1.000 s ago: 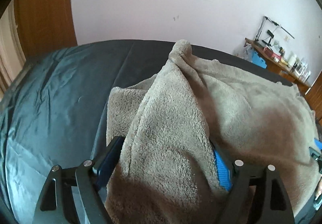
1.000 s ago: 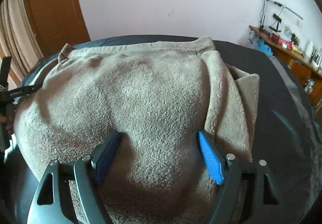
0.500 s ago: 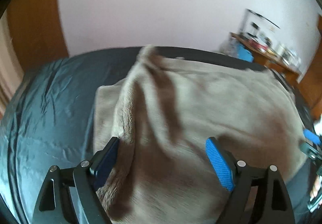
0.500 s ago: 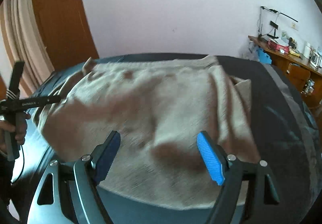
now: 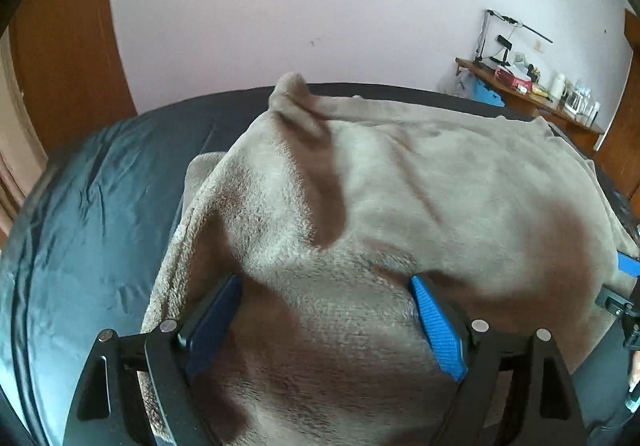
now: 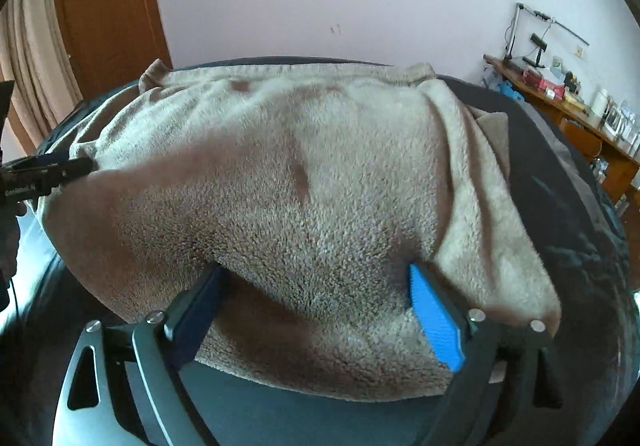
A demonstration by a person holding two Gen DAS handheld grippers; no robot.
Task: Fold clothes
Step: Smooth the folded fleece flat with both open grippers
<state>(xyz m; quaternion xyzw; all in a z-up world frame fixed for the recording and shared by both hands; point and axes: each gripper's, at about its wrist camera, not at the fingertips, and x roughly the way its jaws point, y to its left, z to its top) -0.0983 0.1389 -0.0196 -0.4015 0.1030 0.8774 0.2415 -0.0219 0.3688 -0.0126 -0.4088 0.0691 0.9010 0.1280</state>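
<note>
A beige fleece garment [image 5: 440,185] lies spread and partly folded on a dark bed sheet [image 5: 100,226]. One corner sticks up at its far edge. My left gripper [image 5: 326,286] is open, its blue pads wide apart with fleece lying between them. The right gripper [image 5: 624,286] shows at the right edge of this view. In the right wrist view the same garment [image 6: 300,165] fills the middle, its right side doubled over. My right gripper [image 6: 316,278] is open over its near edge, with fleece between the fingers. The left gripper [image 6: 40,173] touches the garment's left edge.
The dark sheet [image 6: 560,226] covers the bed around the garment. A wooden desk [image 5: 532,93] with small items and a lamp stands at the back right wall. A brown door [image 6: 108,5] and a beige curtain [image 6: 32,65] are at the left.
Half a second ago both grippers were drawn back, with the fleece farther off. Now they are close over the fleece again. The raised fold on the left has dropped flatter.
</note>
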